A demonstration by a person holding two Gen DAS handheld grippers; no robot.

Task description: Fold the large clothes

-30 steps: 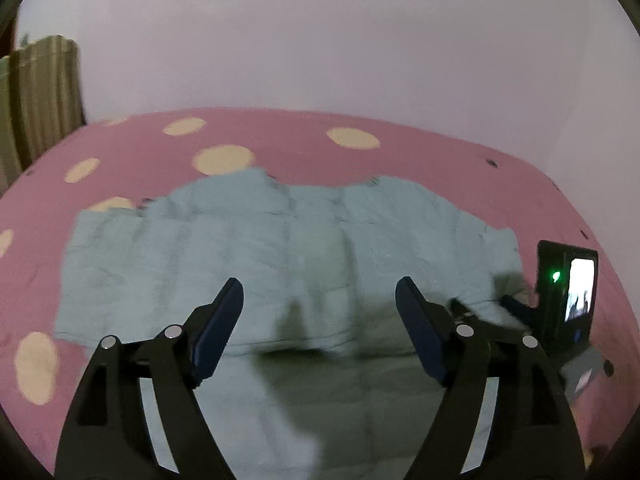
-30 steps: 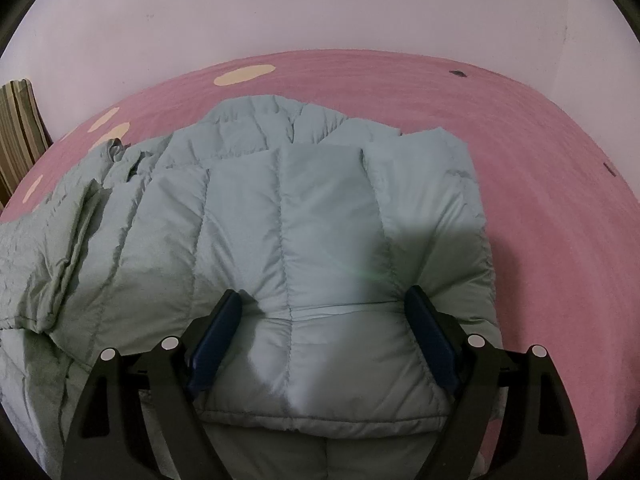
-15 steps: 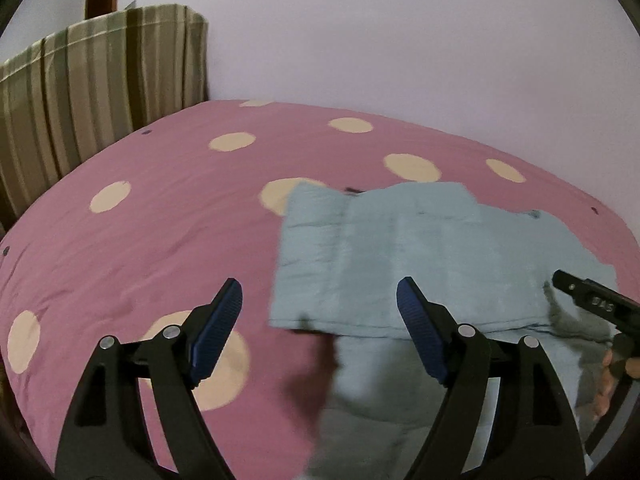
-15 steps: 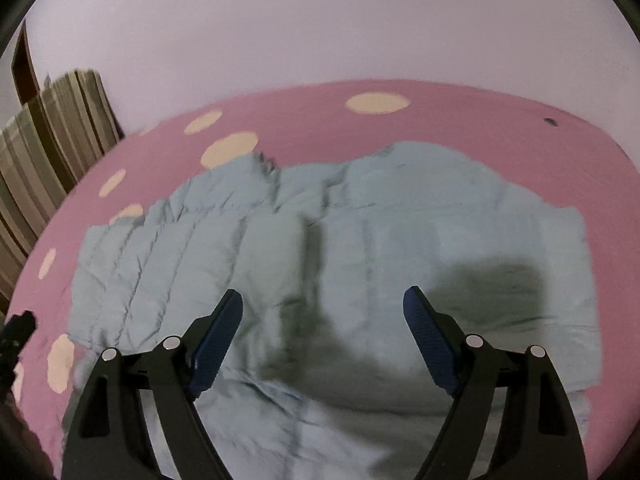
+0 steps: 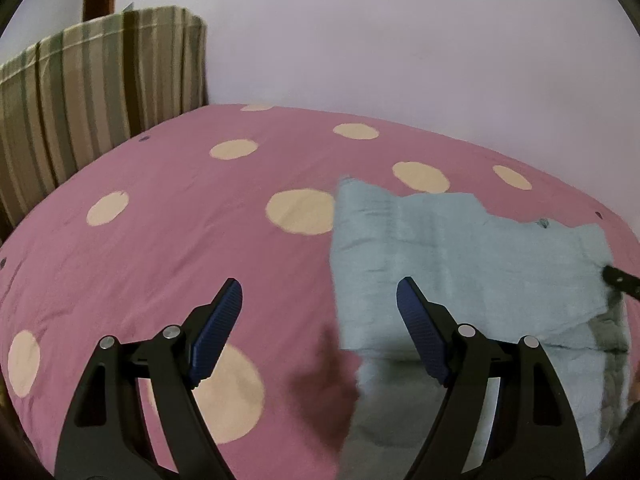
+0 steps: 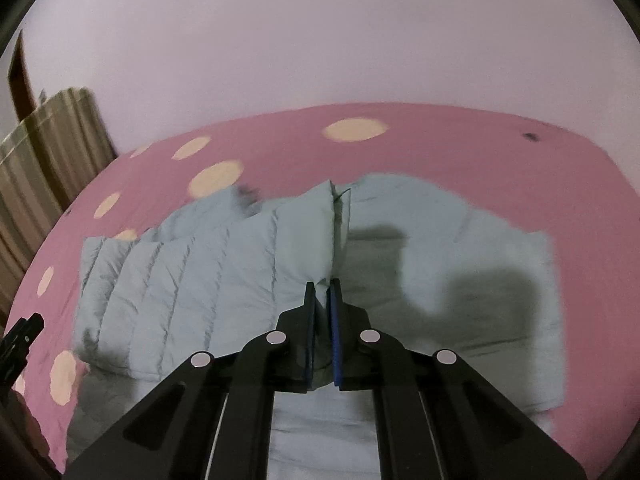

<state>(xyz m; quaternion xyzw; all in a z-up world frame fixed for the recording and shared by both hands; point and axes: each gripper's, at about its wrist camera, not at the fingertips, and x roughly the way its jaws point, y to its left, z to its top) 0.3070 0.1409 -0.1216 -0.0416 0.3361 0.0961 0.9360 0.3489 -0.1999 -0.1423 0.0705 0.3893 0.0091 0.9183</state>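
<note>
A pale blue quilted jacket (image 5: 460, 256) lies flat on the pink bed, filling the right half of the left wrist view. My left gripper (image 5: 320, 284) hangs open over the bedcover just off the jacket's left edge, nothing between its fingers. In the right wrist view my right gripper (image 6: 323, 286) is shut on a pinched ridge of the jacket (image 6: 192, 280); the fabric rises in a fold between the blue pads. The right gripper's tip (image 5: 620, 280) shows at the jacket's right edge in the left wrist view.
The pink bedcover (image 5: 160, 248) with cream dots stretches to the left and back. A striped green and beige cloth (image 5: 80, 100) stands upright at the bed's left end. A plain pale wall (image 6: 320, 40) closes the far side.
My right gripper has shut on a fold of the jacket and lifted it. The left gripper swung from above the jacket to its left edge, staying open.
</note>
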